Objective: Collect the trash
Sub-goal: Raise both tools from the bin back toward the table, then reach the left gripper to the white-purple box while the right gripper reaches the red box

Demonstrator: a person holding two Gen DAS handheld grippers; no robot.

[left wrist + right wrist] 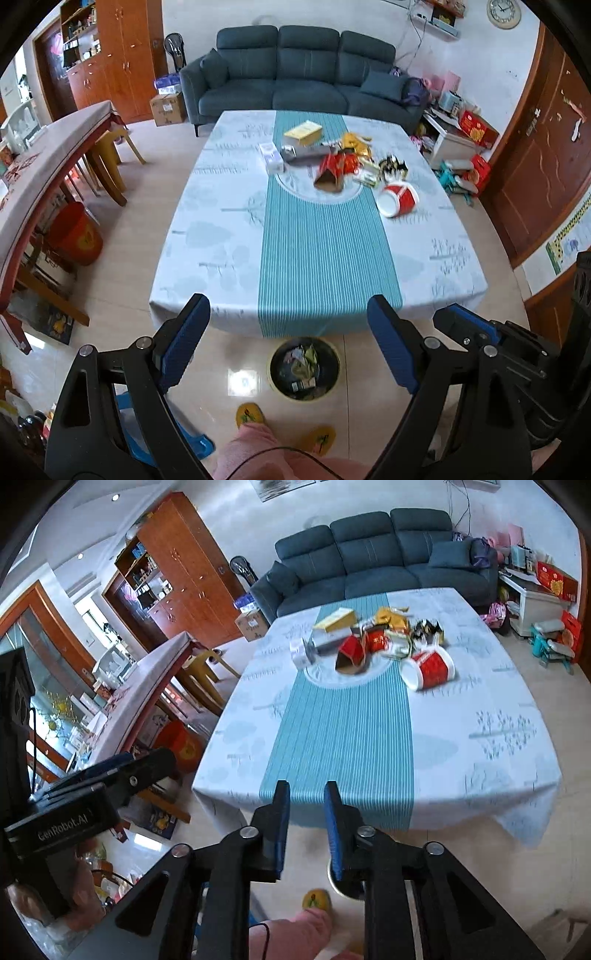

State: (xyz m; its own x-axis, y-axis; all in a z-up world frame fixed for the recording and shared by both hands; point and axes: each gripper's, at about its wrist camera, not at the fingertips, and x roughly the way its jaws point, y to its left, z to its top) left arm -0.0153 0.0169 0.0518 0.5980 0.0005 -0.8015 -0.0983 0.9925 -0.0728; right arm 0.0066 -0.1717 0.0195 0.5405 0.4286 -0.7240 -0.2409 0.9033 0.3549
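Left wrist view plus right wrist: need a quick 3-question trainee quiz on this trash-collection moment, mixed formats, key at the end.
1. True or false: the trash bin on the floor already has rubbish in it.
2. Multiple choice: the tipped red paper cup lies where relative to the teal striped runner? A) on the runner B) on the pale cloth beside the runner C) on the floor
3. Fill in: neither the left gripper nor the right gripper holds anything; the one with the wider gap is the ____ gripper.

Key: 1 true; 2 B; 3 left
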